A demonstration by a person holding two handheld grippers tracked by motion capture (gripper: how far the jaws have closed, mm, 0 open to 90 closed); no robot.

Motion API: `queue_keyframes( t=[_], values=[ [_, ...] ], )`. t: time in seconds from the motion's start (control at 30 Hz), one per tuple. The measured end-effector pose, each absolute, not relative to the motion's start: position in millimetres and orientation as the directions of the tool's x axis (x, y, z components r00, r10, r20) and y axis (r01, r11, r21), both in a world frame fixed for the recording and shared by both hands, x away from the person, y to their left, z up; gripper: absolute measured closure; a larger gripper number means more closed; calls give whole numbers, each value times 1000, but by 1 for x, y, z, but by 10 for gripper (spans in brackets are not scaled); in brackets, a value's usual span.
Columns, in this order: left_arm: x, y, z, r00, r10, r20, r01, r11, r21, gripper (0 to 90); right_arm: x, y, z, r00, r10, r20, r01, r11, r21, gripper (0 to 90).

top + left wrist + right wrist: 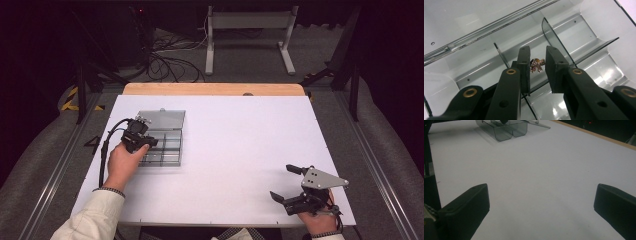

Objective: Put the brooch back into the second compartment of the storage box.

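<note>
In the high view the left gripper (142, 139) is seen held over the clear compartment box (170, 135), but its jaws and whatever lies between them are covered by the gripper's own body and the left hand (124, 161). What sits in the box cannot be made out from there. In the left gripper view a small bow-shaped ornament (537, 65) — gold-coloured and set with tiny stones — is seen between the two black jaws, which stand narrowly apart with a slim gap on each side of it. Whether either jaw touches the ornament cannot be told, nor whether it rests on the box floor. Its lower part is cut off by the jaws.

Around the ornament, thin smoky dividers (556, 37) are seen running away from the gripper, one just beside it on the right. The box's opened lid (161, 119) lies flat at the far side of the box. The ornament's long axis runs across the gap, from jaw to jaw.

Well apart from the box, near the table's (240, 140) front right corner, the right gripper (289, 182) is held with jaws spread wide and nothing between them — bare white surface is seen past them in the right gripper view, with the box (504, 128) far off.
</note>
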State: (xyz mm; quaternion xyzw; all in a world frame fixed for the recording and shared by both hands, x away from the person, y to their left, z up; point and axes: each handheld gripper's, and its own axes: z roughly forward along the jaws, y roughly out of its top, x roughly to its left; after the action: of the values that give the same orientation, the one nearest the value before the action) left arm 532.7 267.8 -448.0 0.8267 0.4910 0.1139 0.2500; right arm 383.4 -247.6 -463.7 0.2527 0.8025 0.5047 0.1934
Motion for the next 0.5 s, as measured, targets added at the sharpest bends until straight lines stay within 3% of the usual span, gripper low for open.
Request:
queue_keyframes(
  t=[0.5],
  values=[
    [527,267,-441,496,866,-67,732,-375,569,598,384,-247,-464,-796,603,-52,214,360,908,7]
  ],
)
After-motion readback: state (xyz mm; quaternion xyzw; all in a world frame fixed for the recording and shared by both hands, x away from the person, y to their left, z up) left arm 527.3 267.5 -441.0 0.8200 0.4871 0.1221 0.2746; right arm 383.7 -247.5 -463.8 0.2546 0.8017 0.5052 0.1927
